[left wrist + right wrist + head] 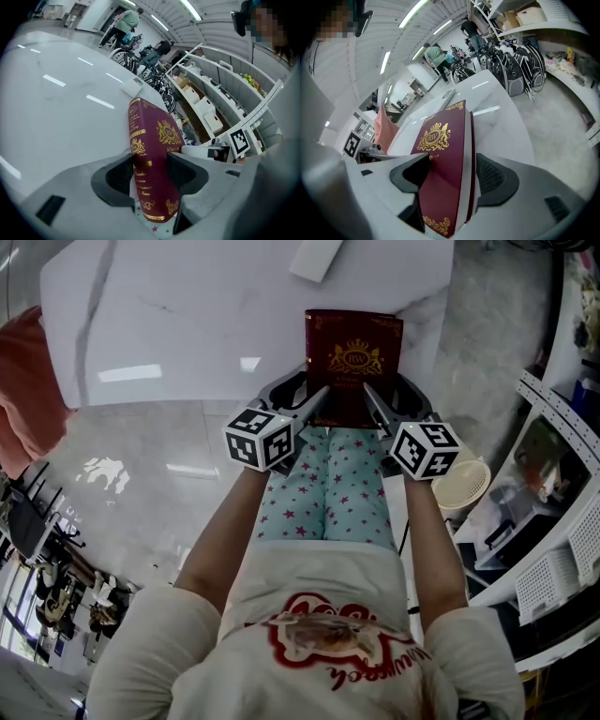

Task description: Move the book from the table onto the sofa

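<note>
A maroon book (353, 357) with a gold crest lies at the near edge of the white table (187, 324), its near end sticking out over star-patterned legs (328, 493). My left gripper (314, 395) holds that end at the spine side. In the left gripper view the book (152, 154) sits between the pads of the left gripper (150, 168), and both pads lie against it. My right gripper (375, 399) straddles the other side. In the right gripper view the book (445, 159) stands inside the right gripper (452, 176); one pad (415, 173) meets the cover, and a thin gap shows at the other.
A small white flat object (317, 259) lies farther back on the table. An orange cloth (23, 390) hangs at the left. A round basket (461, 486) and white shelving (562, 521) stand close on the right. Bicycles and people are in the far background.
</note>
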{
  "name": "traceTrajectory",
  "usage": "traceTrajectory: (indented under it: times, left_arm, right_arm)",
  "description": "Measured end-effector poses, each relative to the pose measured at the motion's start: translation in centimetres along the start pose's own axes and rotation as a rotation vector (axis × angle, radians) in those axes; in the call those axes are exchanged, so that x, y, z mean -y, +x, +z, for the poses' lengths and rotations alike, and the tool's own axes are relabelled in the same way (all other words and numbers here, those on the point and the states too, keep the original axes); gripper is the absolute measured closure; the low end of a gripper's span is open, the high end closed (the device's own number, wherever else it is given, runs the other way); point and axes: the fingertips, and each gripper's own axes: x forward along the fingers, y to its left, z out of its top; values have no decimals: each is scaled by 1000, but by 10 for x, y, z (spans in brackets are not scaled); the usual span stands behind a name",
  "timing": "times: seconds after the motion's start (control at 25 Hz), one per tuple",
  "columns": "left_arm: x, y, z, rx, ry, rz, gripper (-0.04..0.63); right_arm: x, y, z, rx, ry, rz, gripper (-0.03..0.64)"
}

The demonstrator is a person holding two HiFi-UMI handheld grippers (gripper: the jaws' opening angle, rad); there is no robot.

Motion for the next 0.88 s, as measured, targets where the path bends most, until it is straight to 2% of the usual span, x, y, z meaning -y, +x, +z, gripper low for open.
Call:
traceTrajectory:
  times: [0.2, 0.36, 0.6, 0.88]
  left_arm:
    - [0, 2, 0, -5, -6, -22, 388]
    - [0, 2, 3, -1, 12, 17, 388]
    - [16, -5, 29, 84, 8, 35, 388]
    - [54, -50, 80, 200, 15, 45, 388]
  right_arm:
    - [-2, 3, -3, -3, 29, 20, 330]
    - [-5, 3, -3, 8, 22, -20, 330]
    - [-12, -11, 20, 80, 50, -57, 330]
    - [-57, -48, 76, 155, -3, -59, 330]
